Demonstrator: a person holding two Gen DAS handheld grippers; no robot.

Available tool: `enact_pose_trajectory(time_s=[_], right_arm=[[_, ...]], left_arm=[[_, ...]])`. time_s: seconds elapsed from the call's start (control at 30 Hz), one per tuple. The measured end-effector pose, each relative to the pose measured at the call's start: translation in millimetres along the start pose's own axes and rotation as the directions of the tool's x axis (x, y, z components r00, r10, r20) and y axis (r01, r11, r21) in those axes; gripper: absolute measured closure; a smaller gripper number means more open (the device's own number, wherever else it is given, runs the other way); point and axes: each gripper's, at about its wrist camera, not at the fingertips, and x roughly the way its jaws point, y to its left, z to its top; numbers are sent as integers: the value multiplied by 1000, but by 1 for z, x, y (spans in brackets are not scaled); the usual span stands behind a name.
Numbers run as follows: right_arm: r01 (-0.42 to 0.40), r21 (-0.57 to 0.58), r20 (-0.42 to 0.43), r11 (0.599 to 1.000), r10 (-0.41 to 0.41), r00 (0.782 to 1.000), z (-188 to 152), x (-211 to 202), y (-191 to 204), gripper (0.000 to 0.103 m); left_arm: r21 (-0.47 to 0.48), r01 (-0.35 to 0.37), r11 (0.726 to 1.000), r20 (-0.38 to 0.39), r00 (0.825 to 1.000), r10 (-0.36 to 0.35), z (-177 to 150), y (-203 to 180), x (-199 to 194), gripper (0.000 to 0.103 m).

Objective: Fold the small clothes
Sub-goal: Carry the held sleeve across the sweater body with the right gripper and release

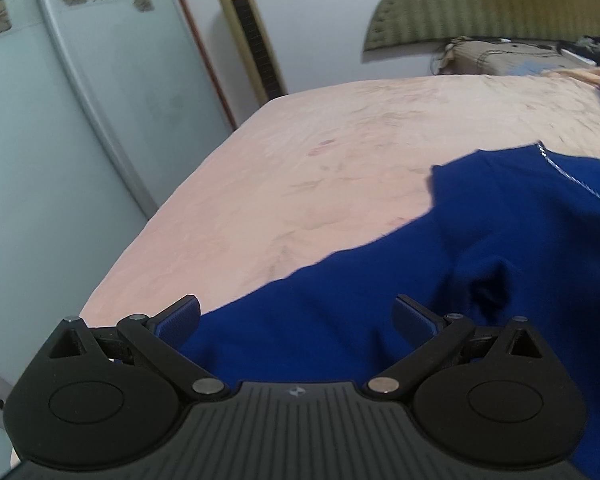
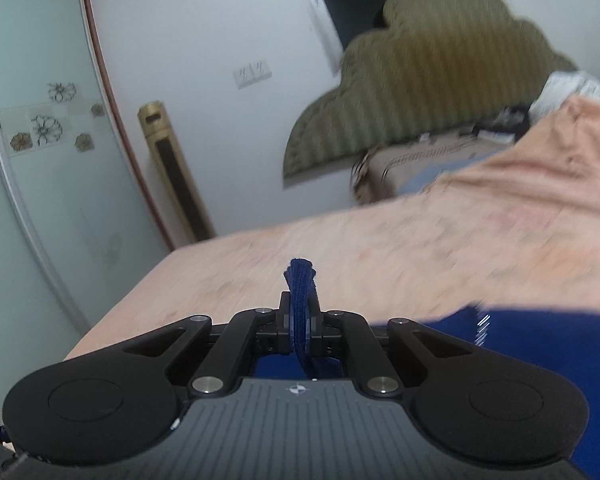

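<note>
A pink-sheeted bed is filling both views, with a blue garment lying across its near right part. The left gripper is hovering low over the cloth, jaws spread wide and holding nothing. Only the right wrist view is showing the right gripper pinching a ribbed fold of the garment — the rest is running out of frame. That view is blurring the green headboard.
</note>
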Motion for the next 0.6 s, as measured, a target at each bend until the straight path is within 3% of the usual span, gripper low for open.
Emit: enact_pose_trajectory(time_s=[0.13, 0.3, 0.5, 0.6], right_arm=[[7, 19, -72, 1000, -5, 997, -24, 30, 7, 95], [11, 108, -120, 994, 2, 993, -41, 48, 0, 95], [-30, 138, -142, 990, 50, 989, -44, 63, 11, 94], [-70, 132, -113, 989, 85, 990, -40, 63, 21, 94]], left_arm=[[22, -13, 1000, -12, 1000, 14, -7, -2, 3, 0], [-15, -16, 1000, -50, 999, 16, -12, 5, 6, 0], [-28, -24, 999, -47, 999, 23, -14, 9, 5, 0], [-23, -27, 999, -53, 998, 26, -15, 9, 5, 0]])
